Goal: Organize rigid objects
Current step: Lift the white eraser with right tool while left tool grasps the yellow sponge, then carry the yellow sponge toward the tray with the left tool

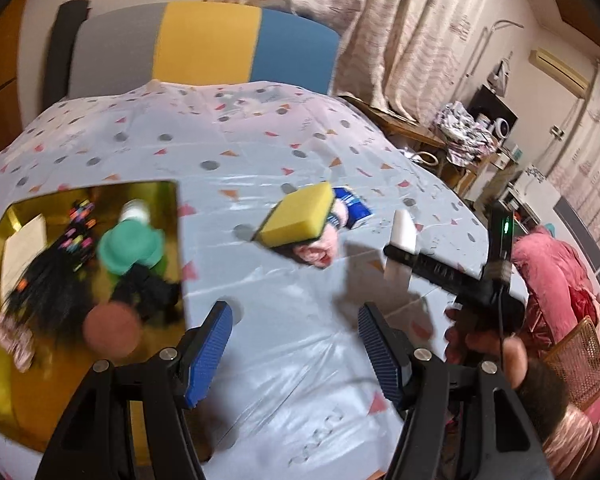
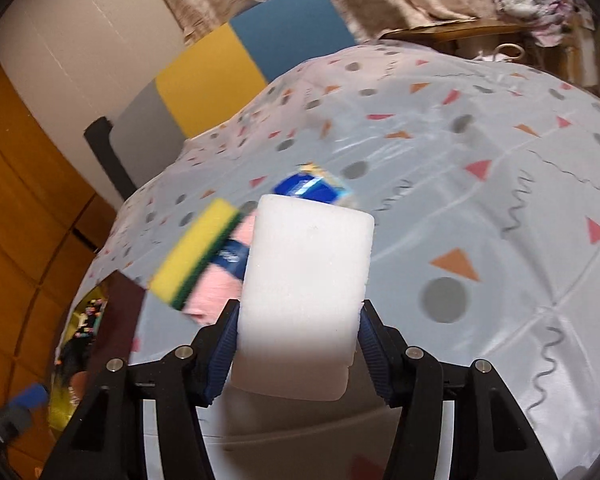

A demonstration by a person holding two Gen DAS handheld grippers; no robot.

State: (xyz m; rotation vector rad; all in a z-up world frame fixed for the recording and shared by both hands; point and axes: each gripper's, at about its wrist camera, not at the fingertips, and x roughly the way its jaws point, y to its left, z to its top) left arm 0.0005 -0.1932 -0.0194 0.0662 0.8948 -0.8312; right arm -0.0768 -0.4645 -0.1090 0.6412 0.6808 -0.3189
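A white foam block (image 2: 304, 280) is pinched at its lower sides by my right gripper (image 2: 298, 316), which is shut on it and holds it above the patterned tablecloth (image 2: 480, 200). In the left wrist view the same white block (image 1: 404, 232) hangs at the right. Beyond it a yellow sponge with a green scouring face (image 2: 196, 256) rests on a pink item (image 2: 216, 288) and a blue packet (image 2: 312, 188). My left gripper (image 1: 296, 312) is open over bare cloth, nothing between its blue pads (image 1: 212, 348), short of the yellow sponge (image 1: 300, 216).
A gold tray (image 1: 4, 380) at the left holds a green item (image 1: 130, 246), black tangled things and a brown ball (image 1: 112, 330). A grey, yellow and blue chair back (image 1: 204, 44) stands behind the table. A hand (image 1: 480, 340) and pink fabric (image 1: 548, 280) are at the right.
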